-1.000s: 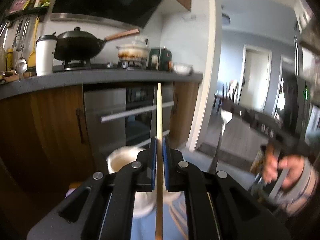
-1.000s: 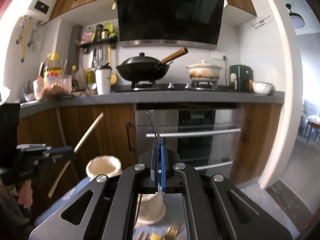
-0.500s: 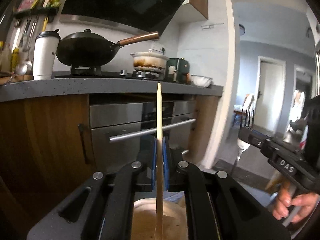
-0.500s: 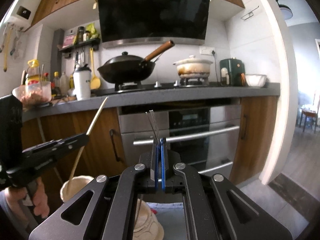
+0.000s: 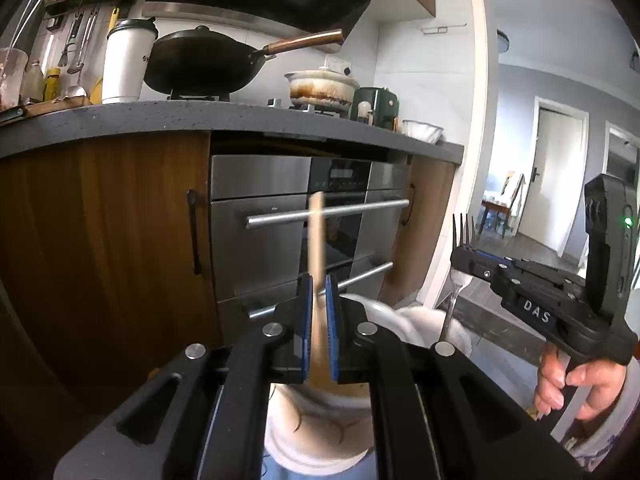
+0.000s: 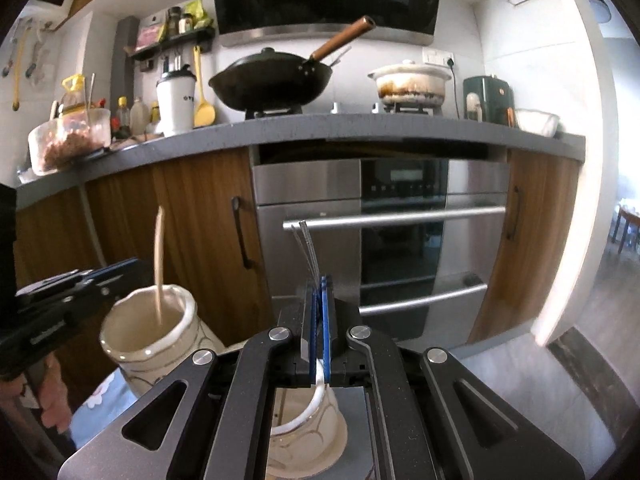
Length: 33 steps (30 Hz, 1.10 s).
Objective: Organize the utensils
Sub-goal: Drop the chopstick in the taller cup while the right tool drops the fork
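Left gripper (image 5: 318, 320): blue pads nearly together, pinching a wooden chopstick (image 5: 316, 240) that stands almost upright between them.
Chopstick position: upper end rises in front of the oven (image 5: 288, 220); lower end dips into the mouth of a cream ceramic jar (image 6: 148, 332), as the right wrist view shows.
Left jar: directly below the left gripper, on a blue floral cloth (image 6: 96, 396).
Right gripper (image 6: 319, 320): pads pressed together on a metal fork (image 5: 462, 232), held tines up.
Fork position: tines stick up above the pads; the handle runs down toward a second cream jar (image 6: 308, 420) that sits under the gripper. Whether the handle tip is inside that jar cannot be told.
Jars: two, just beside each other, both upright.
Hands: right hand (image 5: 576, 384) wraps the right gripper's grip; part of the left hand (image 6: 44, 404) shows at the edge below the left gripper.
Background: grey countertop (image 6: 360, 128) with a black wok (image 6: 272, 80) and a white pot (image 6: 412, 82).
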{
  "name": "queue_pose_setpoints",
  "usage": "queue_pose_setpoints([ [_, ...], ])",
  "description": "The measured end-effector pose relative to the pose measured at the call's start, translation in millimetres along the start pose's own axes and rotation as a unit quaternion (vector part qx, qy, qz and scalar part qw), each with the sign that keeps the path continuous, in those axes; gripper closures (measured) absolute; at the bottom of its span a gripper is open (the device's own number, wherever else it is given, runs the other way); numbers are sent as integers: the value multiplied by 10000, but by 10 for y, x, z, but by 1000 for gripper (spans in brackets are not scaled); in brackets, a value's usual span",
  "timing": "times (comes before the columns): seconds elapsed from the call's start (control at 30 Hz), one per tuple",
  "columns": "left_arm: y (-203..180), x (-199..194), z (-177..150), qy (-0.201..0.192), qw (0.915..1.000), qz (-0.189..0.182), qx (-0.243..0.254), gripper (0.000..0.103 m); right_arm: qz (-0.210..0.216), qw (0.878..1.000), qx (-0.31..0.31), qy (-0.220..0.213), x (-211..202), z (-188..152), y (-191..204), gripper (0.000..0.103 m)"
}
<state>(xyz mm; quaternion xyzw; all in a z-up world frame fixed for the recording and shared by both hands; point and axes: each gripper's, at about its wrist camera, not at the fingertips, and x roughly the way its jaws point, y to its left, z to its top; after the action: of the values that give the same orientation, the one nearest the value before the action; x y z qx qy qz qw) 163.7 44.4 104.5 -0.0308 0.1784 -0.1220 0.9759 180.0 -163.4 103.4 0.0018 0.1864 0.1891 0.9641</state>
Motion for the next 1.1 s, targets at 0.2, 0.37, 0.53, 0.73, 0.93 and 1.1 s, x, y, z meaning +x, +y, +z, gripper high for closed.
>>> queue_pose_setpoints([
  [0.2,54,-161,-21,-79,9998,189,-19,41,3,9998,119,140,48,-39,-41,99],
  [0.37,46,-282,-22,-99,9994,314,86,14,70,9995,232,202,26,-20,-68,84],
  [0.53,1,-385,-45,-50,9991,382,183,5,105,9997,219,11,-170,14,-63,56],
  [0.73,-27,-478,-89,25,9982,543,255,5,12,9994,259,-216,-499,-36,-136,20],
  [0.93,-50,-608,-168,36,9985,405,356,5,-86,9990,373,-213,-738,-147,-281,6],
  [1.1,-123,-712,-270,125,9995,1,298,5,-202,9992,349,70,-816,-285,-379,5],
])
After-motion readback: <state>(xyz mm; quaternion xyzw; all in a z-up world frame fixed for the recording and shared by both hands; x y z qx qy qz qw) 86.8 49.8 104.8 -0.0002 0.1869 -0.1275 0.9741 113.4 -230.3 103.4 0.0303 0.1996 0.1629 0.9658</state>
